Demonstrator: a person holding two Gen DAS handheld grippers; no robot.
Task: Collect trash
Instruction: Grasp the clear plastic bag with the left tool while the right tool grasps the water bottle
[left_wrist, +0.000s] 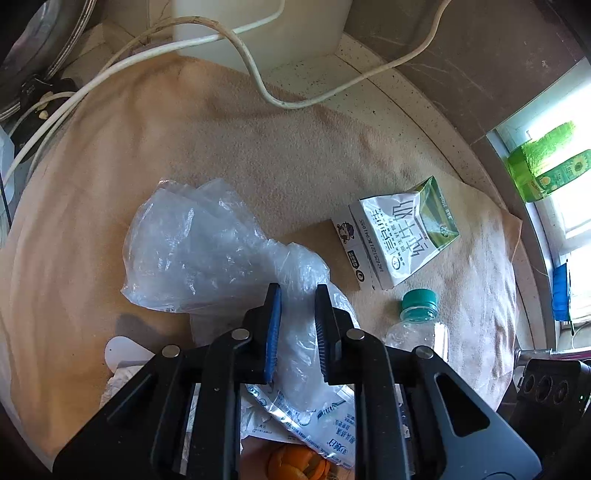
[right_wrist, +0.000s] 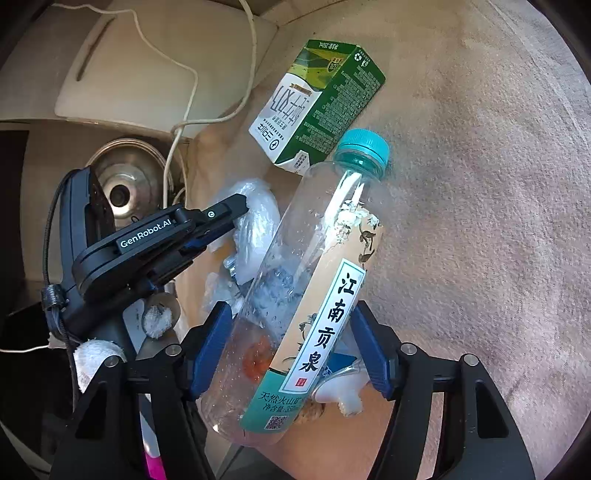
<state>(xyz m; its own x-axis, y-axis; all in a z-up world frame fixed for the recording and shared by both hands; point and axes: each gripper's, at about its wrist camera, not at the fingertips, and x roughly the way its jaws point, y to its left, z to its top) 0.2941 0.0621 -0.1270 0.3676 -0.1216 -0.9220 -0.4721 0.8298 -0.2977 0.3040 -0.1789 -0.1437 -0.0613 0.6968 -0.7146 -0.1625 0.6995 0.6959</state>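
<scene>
Standing right next to this and the risks start closest in. The right claw (right_wrist: 290, 343) has its blue pads on either side of the water bottle (right_wrist: 310, 280), pressing on the lower half, so it's gripping it, with the teal cap pointing away. It's a smooth round bottle that looks empty apart from droplets inside, held low and tilted, so I'd guess it could swivel or squirt out of the pads if the squeeze eases. Under it there's a heap of scraps, including orange peel (left_wrist: 297, 465) and a foil-ish packet (left_wrist: 314, 428), so a dropped bottle would land in that mess or roll off the cloth (left_wrist: 221, 147).

The left claw (left_wrist: 297, 325) is nearly closed on the clear plastic bag (left_wrist: 192, 243), pinching only its twisted tail. The film is thin and slippery, so it could slide free or tear, and the loose puffed end might drag over the other litter. The two claws are also close together, so a bump looks possible.

Further back the milk carton (left_wrist: 402, 236) lies flat on the cloth-covered counter, not yet picked up. White cables (left_wrist: 258, 74) loop behind it, a snag risk for any long reach.

Writing: the bottle label reads 江南贡泉 with 天然火山 below it plus a QR code. The carton has big Chinese characters I can't read reliably at this angle. The left claw's body says GenRobot.AI.
</scene>
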